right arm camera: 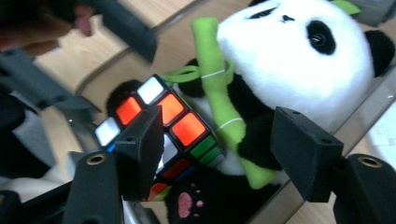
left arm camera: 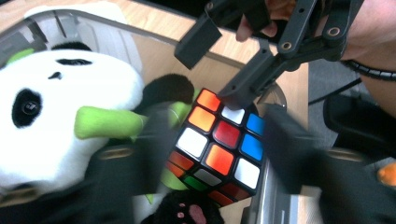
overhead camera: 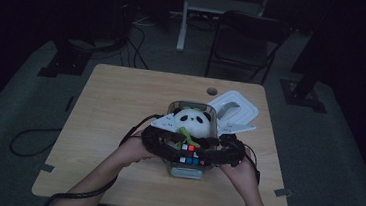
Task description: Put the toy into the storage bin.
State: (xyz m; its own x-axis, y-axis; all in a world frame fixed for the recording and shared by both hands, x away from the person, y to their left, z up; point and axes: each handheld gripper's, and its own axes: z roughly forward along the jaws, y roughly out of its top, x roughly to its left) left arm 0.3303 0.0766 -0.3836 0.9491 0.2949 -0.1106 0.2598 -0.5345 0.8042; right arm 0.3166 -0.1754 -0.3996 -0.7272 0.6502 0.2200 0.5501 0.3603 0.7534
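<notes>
The left gripper (left arm camera: 219, 154) is seen with its jaws spread, the puzzle cube (left arm camera: 218, 147) lying between them; contact of the blurred pads cannot be told. The right gripper (right arm camera: 224, 154) is also held open, one jaw set against the cube's face, the other standing clear at about three o'clock over the panda's dark body. In the high view both grippers are met over the near end of a clear plastic box (overhead camera: 187, 171). The cube is lodged inside that box, resting against a plush panda (overhead camera: 192, 121) at its twelve o'clock. A green bamboo stalk (right arm camera: 219, 98) is strapped across the panda. A white lid (overhead camera: 235, 110) lies at about two o'clock from the box on the wooden table (overhead camera: 115, 107).
</notes>
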